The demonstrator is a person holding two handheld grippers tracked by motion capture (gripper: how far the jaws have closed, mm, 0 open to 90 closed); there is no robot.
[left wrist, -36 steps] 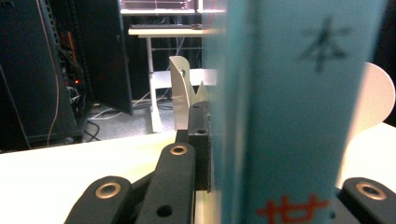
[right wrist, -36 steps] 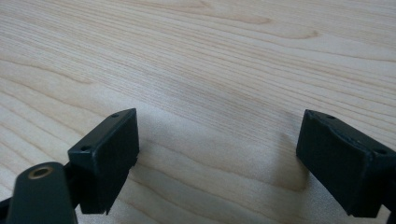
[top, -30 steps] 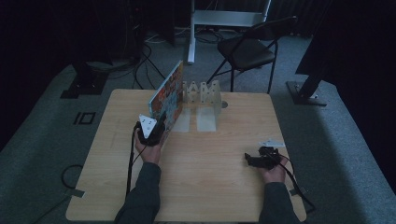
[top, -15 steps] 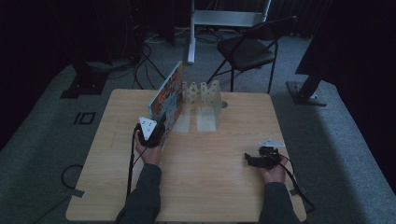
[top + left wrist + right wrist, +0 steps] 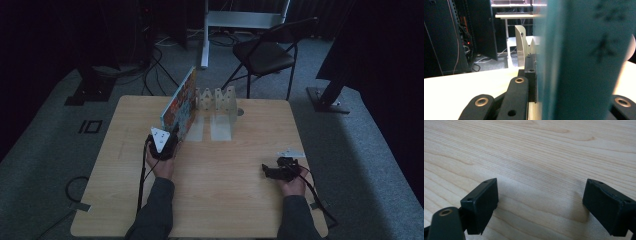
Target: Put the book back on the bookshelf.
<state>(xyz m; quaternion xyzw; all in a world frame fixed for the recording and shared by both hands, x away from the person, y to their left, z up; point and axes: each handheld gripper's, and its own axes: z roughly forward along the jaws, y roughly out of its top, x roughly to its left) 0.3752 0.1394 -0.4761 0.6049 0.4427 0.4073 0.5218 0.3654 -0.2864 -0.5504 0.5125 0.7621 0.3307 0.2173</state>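
A book with a colourful cover (image 5: 181, 102) stands on edge on the wooden table (image 5: 225, 200), leaning beside a white slotted rack (image 5: 217, 100). My left gripper (image 5: 172, 136) is shut on the book's near end. In the left gripper view the teal book (image 5: 584, 62) sits between the jaws, the left pad (image 5: 531, 75) is pressed flat against it, and the rack (image 5: 521, 45) rises behind. My right gripper (image 5: 267, 171) rests low on the table at the right, pointing left. Its jaws (image 5: 540, 202) are open, with only bare wood between them.
A small white flat piece (image 5: 291, 153) lies on the table just beyond the right gripper. Behind the table are a black folding chair (image 5: 265, 50), a white stand leg (image 5: 205, 35) and cables on the grey carpet. A dark stand base (image 5: 325, 97) sits at the right.
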